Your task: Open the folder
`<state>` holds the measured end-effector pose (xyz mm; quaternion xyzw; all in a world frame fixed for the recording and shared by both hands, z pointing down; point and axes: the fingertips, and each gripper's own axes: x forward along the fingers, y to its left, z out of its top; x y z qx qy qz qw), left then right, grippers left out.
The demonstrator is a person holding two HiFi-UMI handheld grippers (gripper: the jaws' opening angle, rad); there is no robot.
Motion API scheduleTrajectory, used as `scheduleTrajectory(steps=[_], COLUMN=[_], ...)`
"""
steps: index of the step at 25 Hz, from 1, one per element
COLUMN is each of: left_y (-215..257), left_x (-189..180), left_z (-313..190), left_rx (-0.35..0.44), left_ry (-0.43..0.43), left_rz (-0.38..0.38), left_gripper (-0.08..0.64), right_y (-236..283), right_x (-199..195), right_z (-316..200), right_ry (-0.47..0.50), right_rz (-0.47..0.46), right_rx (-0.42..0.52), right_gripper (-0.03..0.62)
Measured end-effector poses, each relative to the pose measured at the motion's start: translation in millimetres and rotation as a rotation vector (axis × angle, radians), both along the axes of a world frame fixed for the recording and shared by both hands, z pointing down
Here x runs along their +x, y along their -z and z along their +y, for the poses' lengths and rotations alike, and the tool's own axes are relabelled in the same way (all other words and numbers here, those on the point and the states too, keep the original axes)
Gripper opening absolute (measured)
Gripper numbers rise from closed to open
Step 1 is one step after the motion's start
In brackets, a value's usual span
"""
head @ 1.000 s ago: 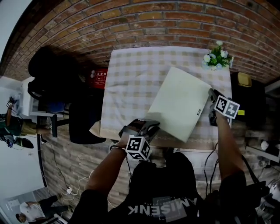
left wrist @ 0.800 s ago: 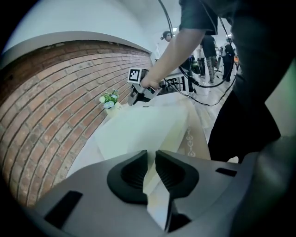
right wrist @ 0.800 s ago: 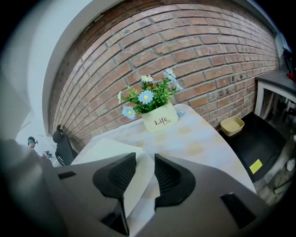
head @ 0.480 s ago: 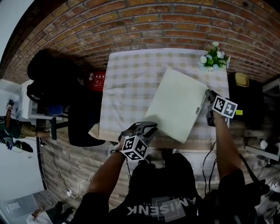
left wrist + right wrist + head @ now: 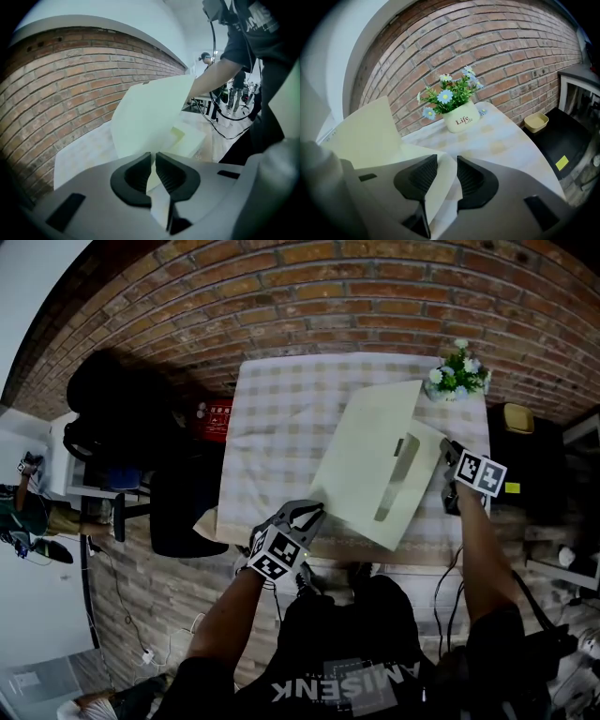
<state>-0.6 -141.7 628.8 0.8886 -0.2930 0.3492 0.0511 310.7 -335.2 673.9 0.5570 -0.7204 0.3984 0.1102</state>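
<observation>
The folder (image 5: 361,488), pale cream, flat and stiff, lies askew at the centre right of the frame on the desk (image 5: 272,409) with its checked cloth. Its long axis runs from lower left up to upper right, and one short end faces the person. Opening is under way: the top cover (image 5: 375,423) is tilted up off the lower leaf, with a dark gap along the right side. The left gripper (image 5: 309,514) has the cover's near corner between its jaws, which are narrow and closing on it. The right gripper (image 5: 448,454), at the folder's right edge, has its jaws wide. A corner of a leaf lies between them, apparently unpinched. The next move probably calls for swinging the cover up and over while the lower leaf stays flat.
</observation>
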Motion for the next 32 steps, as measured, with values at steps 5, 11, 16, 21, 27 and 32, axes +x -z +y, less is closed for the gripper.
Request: scheduleTrajectory(steps=[5,11,16,21,27,32], left_y=[20.0,18.6,10.8,-4.6,-28.8,-36.8], left_x=[-14.1,-56.3,-90.9,-113.9,-139.1,-150.7], left_z=[-13.3,-28.7,-38.6,-48.5,-54.7,-61.9], left_rx=[-0.028,-0.051,-0.044,-0.042,-0.036,0.013], left_ry=[0.133,0.38,0.533,0.633,0.722,0.747], left_rz=[0.109,0.222,0.244,0.226,0.208,0.086], left_gripper=[0.041,0.029,0.017,0.017,0.02,0.051], right_y=[-1.8,-0.5,-0.6,0.3,0.8,2.9], right_x=[1.6,2.8,2.7,4.4,3.3,2.7], right_z=[1.0,-0.8,2.2,-0.6,1.1,0.9], right_ry=[0.006,0.006,-0.007,-0.012,-0.035,-0.041], right_rz=[-0.009,-0.018,-0.006,0.004,0.0,0.012], right_rx=[-0.014,-0.019,-0.028,-0.032,-0.025,-0.02], right_gripper=[0.166,0.175,0.175,0.184,0.186,0.186])
